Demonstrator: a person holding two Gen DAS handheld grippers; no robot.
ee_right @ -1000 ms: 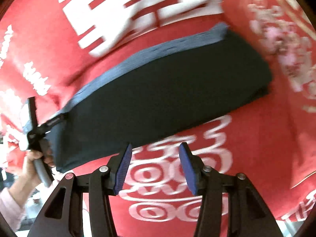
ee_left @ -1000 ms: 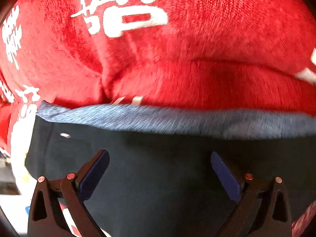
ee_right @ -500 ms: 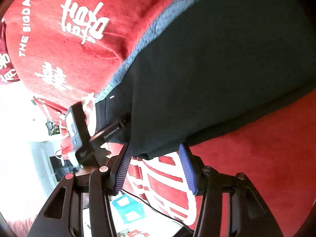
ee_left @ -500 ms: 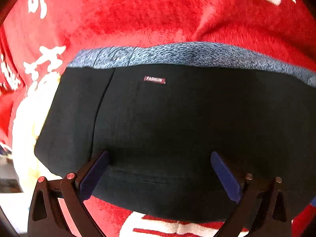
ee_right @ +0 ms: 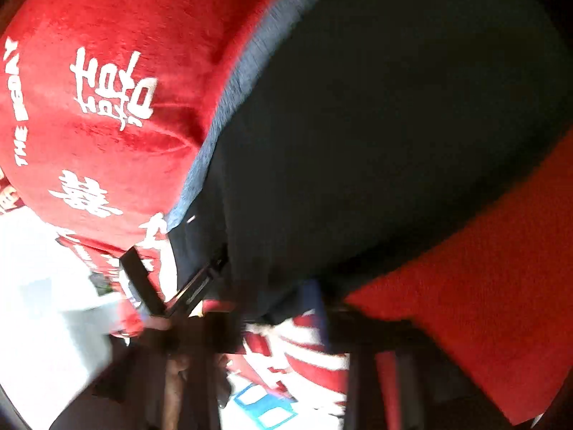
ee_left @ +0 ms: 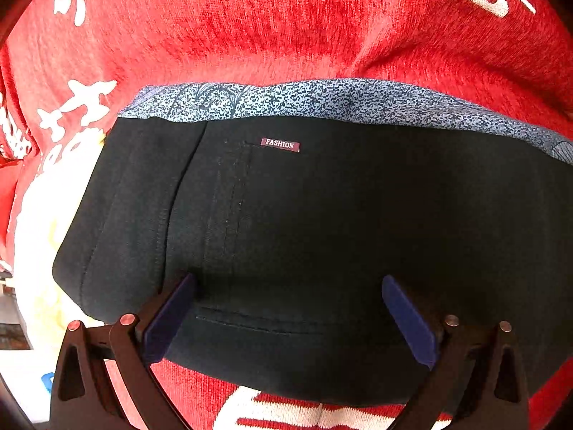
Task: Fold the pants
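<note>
The black pants [ee_left: 322, 233] lie folded on a red blanket [ee_left: 286, 28], with a blue speckled waistband [ee_left: 322, 102] at the far edge and a small "FASHION" label [ee_left: 280, 144]. My left gripper [ee_left: 286, 308] is open, its blue pads on either side of the near fold, over the cloth. In the right wrist view the pants [ee_right: 376, 125] fill the upper right. My right gripper [ee_right: 272, 304] is badly blurred at the near edge of the pants. The left gripper [ee_right: 179, 286] shows at the pants' left end.
The red blanket [ee_right: 107, 89] has white characters printed on it. A bright white floor and a blue-and-white item [ee_right: 265, 408] lie beyond the blanket's edge at lower left.
The left gripper has barely moved, and the pants look closer than half a second ago. The right gripper has swung in towards the pants' near edge and is now blurred by motion.
</note>
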